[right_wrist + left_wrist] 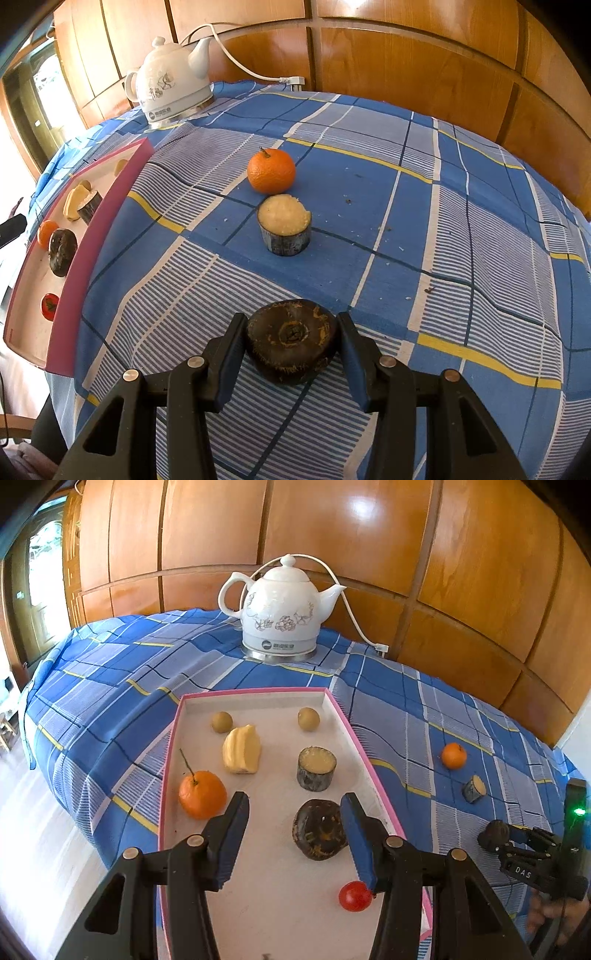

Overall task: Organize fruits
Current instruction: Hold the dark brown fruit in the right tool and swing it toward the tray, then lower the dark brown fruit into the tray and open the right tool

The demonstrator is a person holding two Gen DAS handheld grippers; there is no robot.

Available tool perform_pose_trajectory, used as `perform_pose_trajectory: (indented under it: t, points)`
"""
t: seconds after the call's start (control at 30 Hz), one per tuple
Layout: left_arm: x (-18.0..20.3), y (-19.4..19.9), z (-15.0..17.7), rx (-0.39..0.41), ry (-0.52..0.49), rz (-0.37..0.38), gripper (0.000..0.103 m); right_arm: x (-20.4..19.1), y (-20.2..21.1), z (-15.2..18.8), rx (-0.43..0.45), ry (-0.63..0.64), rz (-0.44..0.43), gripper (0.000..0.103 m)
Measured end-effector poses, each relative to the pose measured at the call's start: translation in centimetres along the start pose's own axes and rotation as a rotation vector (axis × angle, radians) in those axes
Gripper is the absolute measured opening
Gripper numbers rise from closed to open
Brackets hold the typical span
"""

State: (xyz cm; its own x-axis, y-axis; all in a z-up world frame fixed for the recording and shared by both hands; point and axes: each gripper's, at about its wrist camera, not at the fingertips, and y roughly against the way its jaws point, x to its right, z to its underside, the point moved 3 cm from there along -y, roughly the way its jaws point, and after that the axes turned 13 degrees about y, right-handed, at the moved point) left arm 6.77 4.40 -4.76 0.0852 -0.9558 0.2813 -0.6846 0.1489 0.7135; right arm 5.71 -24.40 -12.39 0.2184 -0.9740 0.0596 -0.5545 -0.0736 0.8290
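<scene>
A pink-rimmed white tray [354,731] holds an orange [202,794], a banana piece [242,749], two small brown fruits [221,722], a sugarcane piece [316,768], a dark round fruit [318,829] and a red tomato [355,896]. My left gripper [293,805] is open above the tray, beside the dark fruit. My right gripper [291,332] is shut on another dark round fruit [291,341] just above the cloth. An orange [271,170] and a sugarcane piece [284,224] lie on the cloth ahead of it.
A white electric kettle [280,609] with its cord stands at the table's back edge. The blue plaid cloth [406,221] covers the table. A wooden panelled wall [369,535] is behind. The tray also shows at the left of the right wrist view [103,229].
</scene>
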Motion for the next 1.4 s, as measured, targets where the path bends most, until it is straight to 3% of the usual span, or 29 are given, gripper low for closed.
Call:
perform_pose_trajectory:
  t: [0.3, 0.43, 0.97, 1.4]
  points:
    - [-2.7, 0.8, 0.6, -0.002, 0.053, -0.028, 0.052, 0.1, 0.5, -0.4, -0.026, -0.028, -0.001, 0.049]
    - [-4.0, 1.0, 0.5, 0.007, 0.085, -0.049, 0.052, -0.2, 2.1, -1.7, 0.021, -0.038, -0.028, 0.049]
    - [-6.3, 2.5, -0.6, 0.067, 0.137, -0.08, 0.052, -13.4, 2.3, -10.6, 0.099, 0.27, -0.311, 0.049]
    - [-7.4, 2.5, -0.7, 0.064, 0.162, -0.085, 0.052, -20.4, -0.1, -15.4, 0.107, 0.391, -0.348, 0.049]
